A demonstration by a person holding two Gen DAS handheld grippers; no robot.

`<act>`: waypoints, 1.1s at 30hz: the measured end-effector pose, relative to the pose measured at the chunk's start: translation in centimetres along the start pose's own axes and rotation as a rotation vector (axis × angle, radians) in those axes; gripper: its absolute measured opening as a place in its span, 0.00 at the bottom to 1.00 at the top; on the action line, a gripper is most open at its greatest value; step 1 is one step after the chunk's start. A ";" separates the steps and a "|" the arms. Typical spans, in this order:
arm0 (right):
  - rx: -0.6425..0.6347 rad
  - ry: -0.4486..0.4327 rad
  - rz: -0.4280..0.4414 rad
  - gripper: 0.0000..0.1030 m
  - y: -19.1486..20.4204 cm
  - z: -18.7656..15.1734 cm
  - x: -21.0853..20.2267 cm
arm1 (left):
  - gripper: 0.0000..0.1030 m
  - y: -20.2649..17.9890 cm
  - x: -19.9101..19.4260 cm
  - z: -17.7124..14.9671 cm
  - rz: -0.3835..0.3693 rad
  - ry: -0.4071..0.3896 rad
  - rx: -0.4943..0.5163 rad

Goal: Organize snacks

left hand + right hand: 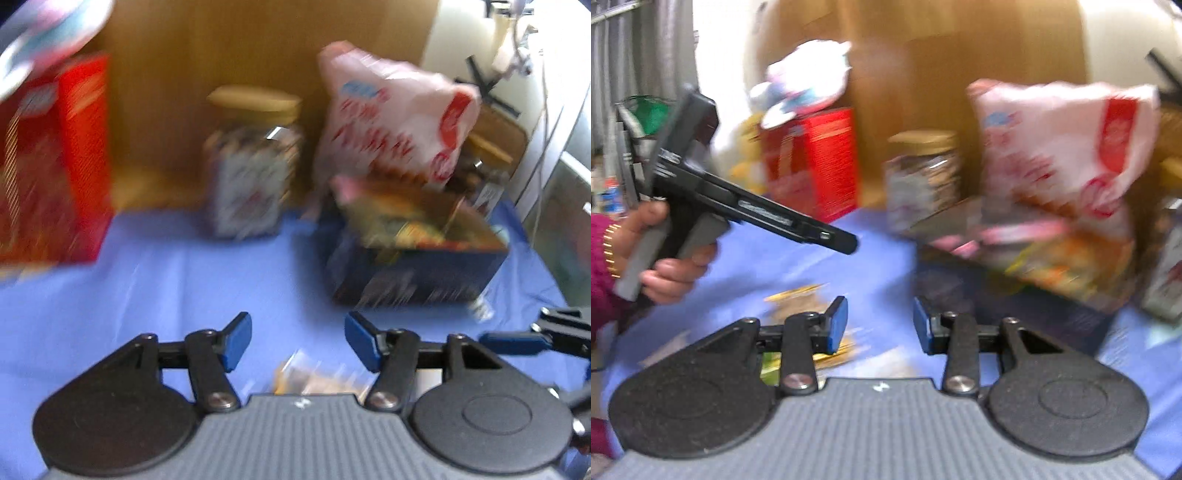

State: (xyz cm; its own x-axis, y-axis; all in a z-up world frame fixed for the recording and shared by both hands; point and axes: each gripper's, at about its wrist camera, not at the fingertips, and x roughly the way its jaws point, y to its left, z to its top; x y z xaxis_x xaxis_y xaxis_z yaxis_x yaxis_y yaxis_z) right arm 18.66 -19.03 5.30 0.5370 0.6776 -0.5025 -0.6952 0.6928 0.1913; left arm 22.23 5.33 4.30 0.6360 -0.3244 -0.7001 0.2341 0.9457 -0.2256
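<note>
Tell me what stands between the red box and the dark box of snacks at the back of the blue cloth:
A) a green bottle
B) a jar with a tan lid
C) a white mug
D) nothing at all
B: a jar with a tan lid stands between the red box and the dark box on the blue cloth.

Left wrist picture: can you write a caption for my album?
Open left gripper over the blue tablecloth, facing a red box, a jar and a dark box of snacks.

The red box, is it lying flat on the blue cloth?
No, the red box stands upright at the back of the blue cloth, with a soft toy on top.
</note>
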 end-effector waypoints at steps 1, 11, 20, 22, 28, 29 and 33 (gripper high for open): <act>0.006 0.015 0.023 0.48 1.1 -0.5 0.4 | 0.57 0.8 0.0 -0.8 0.000 0.012 -0.020; 0.013 0.175 -0.053 0.58 3.9 -1.8 6.4 | 0.37 2.3 1.0 -2.9 -0.131 0.053 -0.088; -0.088 0.094 -0.067 0.29 8.4 -2.4 4.2 | 0.33 2.8 -4.3 -5.7 -0.152 -0.008 -0.123; -0.122 0.076 -0.045 0.29 9.8 -3.1 3.2 | 0.33 3.0 -6.1 -7.3 -0.157 -0.023 -0.140; -0.137 0.091 0.050 0.29 13.0 -5.7 1.3 | 0.32 3.3 -9.6 -12.1 -0.143 -0.028 -0.178; -0.134 0.097 0.064 0.29 13.4 -6.1 1.1 | 0.32 3.3 -10.0 -12.7 -0.140 -0.025 -0.188; -0.128 0.115 0.107 0.30 14.8 -7.1 0.5 | 0.32 3.2 -11.3 -14.9 -0.117 -0.024 -0.197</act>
State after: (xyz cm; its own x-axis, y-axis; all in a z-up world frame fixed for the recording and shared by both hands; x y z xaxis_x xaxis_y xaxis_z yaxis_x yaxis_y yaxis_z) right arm 5.23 -10.13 1.89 0.4034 0.7081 -0.5795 -0.8045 0.5762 0.1440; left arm 4.83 12.28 1.38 0.6306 -0.4302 -0.6459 0.1609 0.8867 -0.4335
